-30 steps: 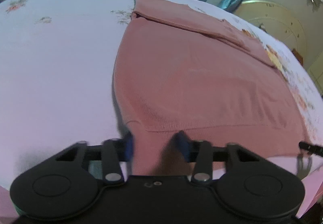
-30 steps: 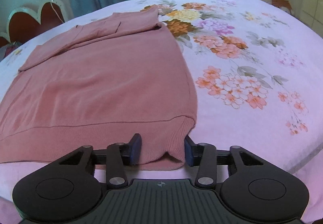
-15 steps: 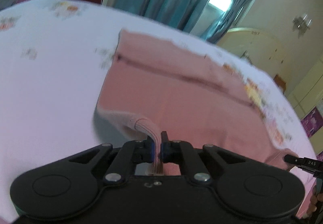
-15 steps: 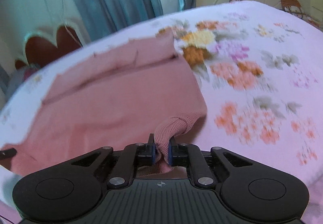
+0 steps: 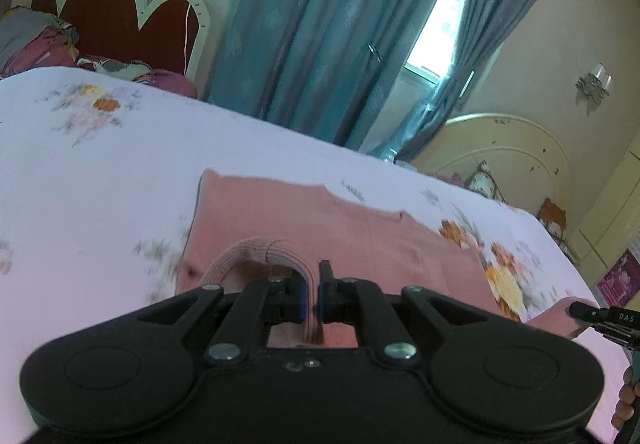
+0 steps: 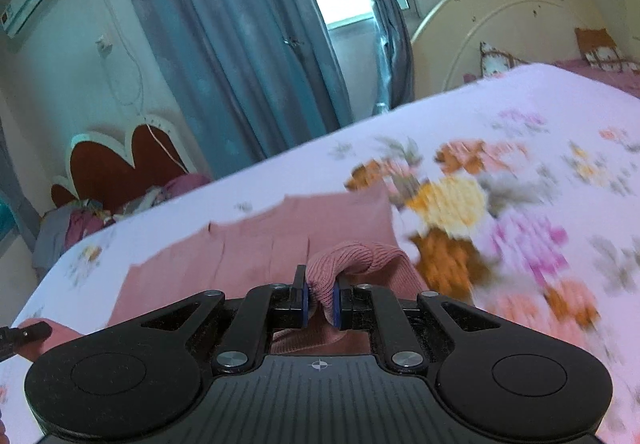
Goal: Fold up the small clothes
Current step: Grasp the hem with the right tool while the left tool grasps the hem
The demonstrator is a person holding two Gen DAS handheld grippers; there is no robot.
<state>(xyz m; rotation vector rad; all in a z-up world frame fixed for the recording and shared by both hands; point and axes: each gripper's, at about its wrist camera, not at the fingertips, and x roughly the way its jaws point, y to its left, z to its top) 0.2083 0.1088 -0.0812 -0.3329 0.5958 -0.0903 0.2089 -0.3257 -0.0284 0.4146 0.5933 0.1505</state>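
Item: pink sweater (image 5: 400,244) on bed (image 5: 100,164). Left gripper (image 5: 312,294) and right gripper (image 6: 319,302) were clamped on hem corners. Risk: ribbed hem slipping out, likely skewing the fold.

My left gripper (image 5: 311,298) and right gripper (image 6: 319,302) are matte black, each with two round discs behind angled linkage arms, silver screws at the pivots, blue pads on the fingertips, and ribbed housing on the right.
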